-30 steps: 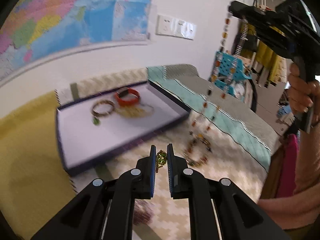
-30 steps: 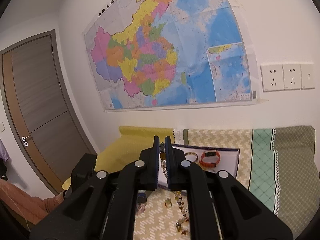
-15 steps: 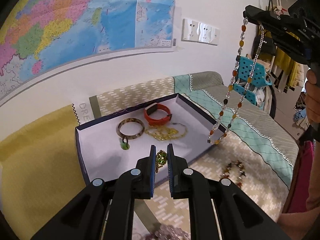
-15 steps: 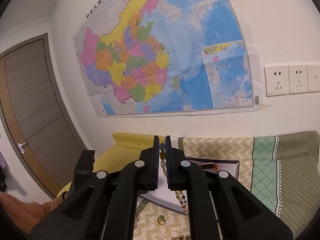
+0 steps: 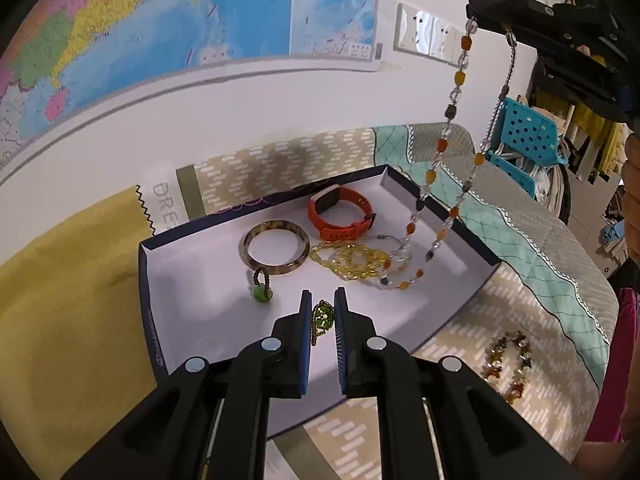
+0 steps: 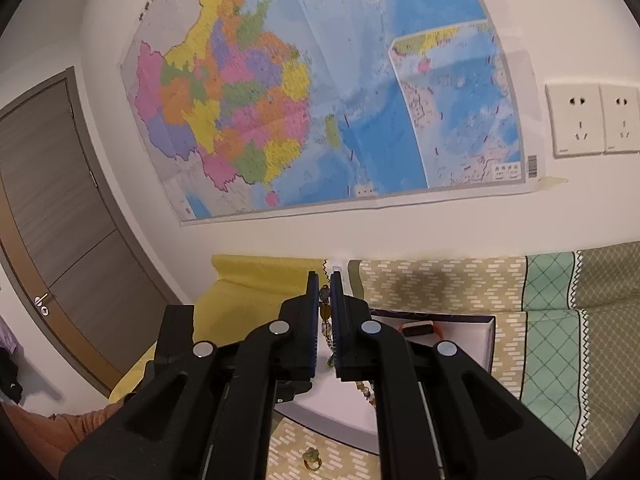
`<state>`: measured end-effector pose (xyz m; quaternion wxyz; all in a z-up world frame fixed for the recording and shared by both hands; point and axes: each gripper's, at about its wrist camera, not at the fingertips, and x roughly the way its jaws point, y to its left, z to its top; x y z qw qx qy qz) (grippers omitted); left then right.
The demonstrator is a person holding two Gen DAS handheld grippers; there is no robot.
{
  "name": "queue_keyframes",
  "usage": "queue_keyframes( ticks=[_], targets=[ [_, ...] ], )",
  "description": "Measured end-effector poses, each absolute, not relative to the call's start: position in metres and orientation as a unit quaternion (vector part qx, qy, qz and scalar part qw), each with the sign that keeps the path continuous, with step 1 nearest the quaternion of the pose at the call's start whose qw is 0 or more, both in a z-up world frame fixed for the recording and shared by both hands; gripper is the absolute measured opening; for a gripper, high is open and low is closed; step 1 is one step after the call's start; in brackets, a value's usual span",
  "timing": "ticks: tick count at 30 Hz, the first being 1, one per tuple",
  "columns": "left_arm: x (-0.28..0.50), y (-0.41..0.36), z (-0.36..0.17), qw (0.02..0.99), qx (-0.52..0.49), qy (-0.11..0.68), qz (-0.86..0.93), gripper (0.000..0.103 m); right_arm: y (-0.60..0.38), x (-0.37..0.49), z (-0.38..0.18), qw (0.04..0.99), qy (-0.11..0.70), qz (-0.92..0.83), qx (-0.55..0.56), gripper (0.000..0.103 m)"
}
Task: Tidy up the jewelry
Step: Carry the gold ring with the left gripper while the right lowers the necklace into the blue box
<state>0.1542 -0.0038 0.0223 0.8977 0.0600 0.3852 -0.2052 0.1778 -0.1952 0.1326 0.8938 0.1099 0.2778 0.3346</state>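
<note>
Both grippers are loaded and over the tray: this is the carry-and-place step.

Left gripper (image 5: 320,316): jaws clamped on a small green beaded piece (image 5: 322,319), held over the near part of the white tray (image 5: 472,258). The piece is not down yet; it sits pinched between the pads above the tray floor.

Right gripper (image 5: 472,8): jaws closed on the top of a long bead necklace (image 5: 440,148) with amber, clear and dark beads. In the left wrist view the necklace hangs in a loop, and its bottom end reaches the tray near the yellow bead necklace (image 5: 352,258). Whether the lowest beads touch the floor or hang just above it cannot be told. In the right wrist view the strand (image 6: 325,314) runs down between the closed fingers.

Already in the tray: brown bangle (image 5: 275,247), orange watch (image 5: 340,216), a green-stone ring (image 5: 262,290).

Still out on the bed cover: an amber bead bracelet (image 5: 508,364), plus a ring (image 6: 311,458) seen in the right wrist view.

Next move, as a judgement: lower the right gripper so the necklace pools in free tray space rather than on the yellow one, where it could tangle, then release. The left gripper needs a short drop before opening. After that, fetch the bracelet and the ring.
</note>
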Motion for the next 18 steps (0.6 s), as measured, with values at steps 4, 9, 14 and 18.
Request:
queue_keyframes(
  ticks=[4,9,14,18],
  targets=[
    [0.164,-0.005,0.017,0.895,0.058,0.394,-0.201,0.009,-0.191,0.187,0.126,0.893,0.284,0.334,0.106,0.006],
    [0.171,-0.006,0.010,0.892,0.058,0.404,-0.195,0.009,-0.191,0.201,0.110,0.892,0.303,0.321,0.098,0.006],
    [0.180,-0.006,0.001,0.888,0.063,0.418,-0.184,0.009,-0.190,0.209,0.093,0.886,0.323,0.320,0.088,0.006],
    [0.185,-0.005,-0.004,0.885,0.061,0.427,-0.178,0.009,-0.184,0.214,0.079,0.879,0.340,0.324,0.077,0.006]
  ],
)
